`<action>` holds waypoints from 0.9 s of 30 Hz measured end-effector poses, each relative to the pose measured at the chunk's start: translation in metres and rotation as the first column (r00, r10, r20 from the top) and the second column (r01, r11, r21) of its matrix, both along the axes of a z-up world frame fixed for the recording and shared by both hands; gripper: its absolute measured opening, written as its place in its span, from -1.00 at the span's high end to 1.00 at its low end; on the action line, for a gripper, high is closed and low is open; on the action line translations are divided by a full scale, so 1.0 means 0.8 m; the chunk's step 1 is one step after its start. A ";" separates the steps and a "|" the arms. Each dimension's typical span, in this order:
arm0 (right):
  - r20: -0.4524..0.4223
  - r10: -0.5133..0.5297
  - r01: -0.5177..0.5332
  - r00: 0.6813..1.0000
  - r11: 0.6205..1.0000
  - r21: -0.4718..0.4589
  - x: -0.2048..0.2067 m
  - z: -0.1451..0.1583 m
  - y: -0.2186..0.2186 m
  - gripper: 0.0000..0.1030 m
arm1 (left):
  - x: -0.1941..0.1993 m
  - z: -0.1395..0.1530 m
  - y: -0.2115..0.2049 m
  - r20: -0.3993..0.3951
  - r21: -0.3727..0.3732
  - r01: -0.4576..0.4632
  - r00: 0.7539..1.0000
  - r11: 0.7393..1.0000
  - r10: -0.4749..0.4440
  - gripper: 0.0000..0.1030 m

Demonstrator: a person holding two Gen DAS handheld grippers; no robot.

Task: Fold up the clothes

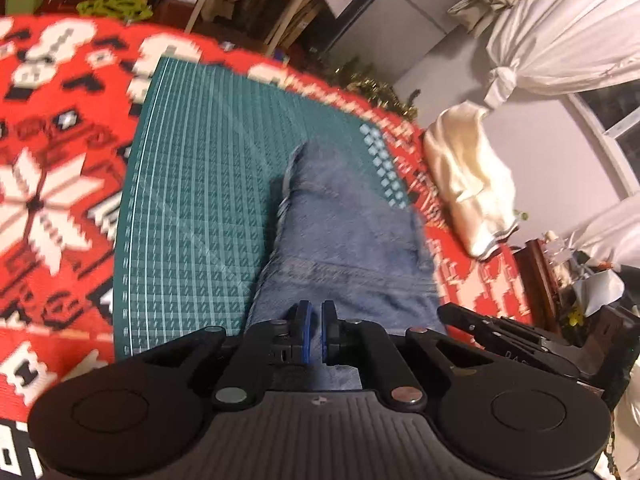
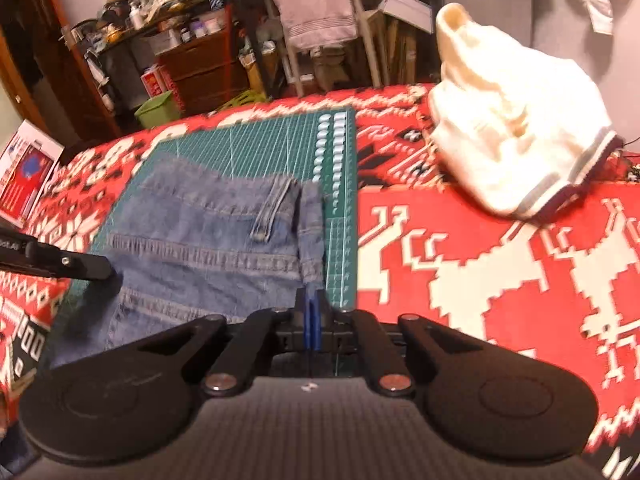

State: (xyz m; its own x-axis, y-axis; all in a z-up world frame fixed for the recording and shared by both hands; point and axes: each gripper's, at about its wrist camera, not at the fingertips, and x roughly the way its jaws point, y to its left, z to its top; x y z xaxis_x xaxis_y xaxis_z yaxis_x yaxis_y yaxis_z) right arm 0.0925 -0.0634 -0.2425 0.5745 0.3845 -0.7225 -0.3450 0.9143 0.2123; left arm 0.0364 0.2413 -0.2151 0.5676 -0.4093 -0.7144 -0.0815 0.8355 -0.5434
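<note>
Blue denim jeans (image 1: 352, 232) lie on a green cutting mat (image 1: 200, 184) and run straight up to my left gripper (image 1: 316, 334). Its blue pads (image 1: 305, 332) stand a narrow gap apart with denim between them, so it is shut on the jeans. In the right wrist view the jeans (image 2: 200, 236) show seams and a belt loop, partly folded. A narrow denim edge leads into my right gripper (image 2: 312, 320), whose pads are pressed together on it. The other gripper's black finger (image 2: 60, 260) rests at the jeans' left side.
A red and white patterned cloth (image 2: 480, 280) covers the table under the mat (image 2: 344, 240). A cream sweater (image 2: 512, 136) lies crumpled at the far right, also the cream sweater (image 1: 468, 184). Shelves, a towel rack and boxes stand beyond the table's far edge.
</note>
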 end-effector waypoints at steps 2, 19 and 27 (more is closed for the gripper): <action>0.025 0.026 -0.026 0.999 0.999 0.035 0.001 0.015 0.006 0.93 | 0.008 0.014 -0.001 0.022 0.013 0.002 1.000 1.000 -0.002 0.94; 0.014 0.186 -0.186 0.983 0.981 0.047 0.055 -0.018 0.114 0.99 | 0.085 -0.025 -0.041 -0.016 0.137 0.075 0.997 0.988 -0.073 0.95; 0.051 0.138 -0.136 0.989 0.990 -0.039 0.050 -0.017 0.078 1.00 | 0.084 -0.029 -0.033 0.008 0.088 0.068 0.998 0.994 -0.069 0.95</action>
State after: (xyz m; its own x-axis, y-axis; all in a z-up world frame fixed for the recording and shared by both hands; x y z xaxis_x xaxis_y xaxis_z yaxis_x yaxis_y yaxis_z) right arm 0.1328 -0.0011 -0.2565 0.5568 0.4371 -0.7064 -0.4774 0.8643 0.1586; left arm 0.1039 0.2149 -0.2382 0.5483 -0.3836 -0.7431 -0.0175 0.8831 -0.4688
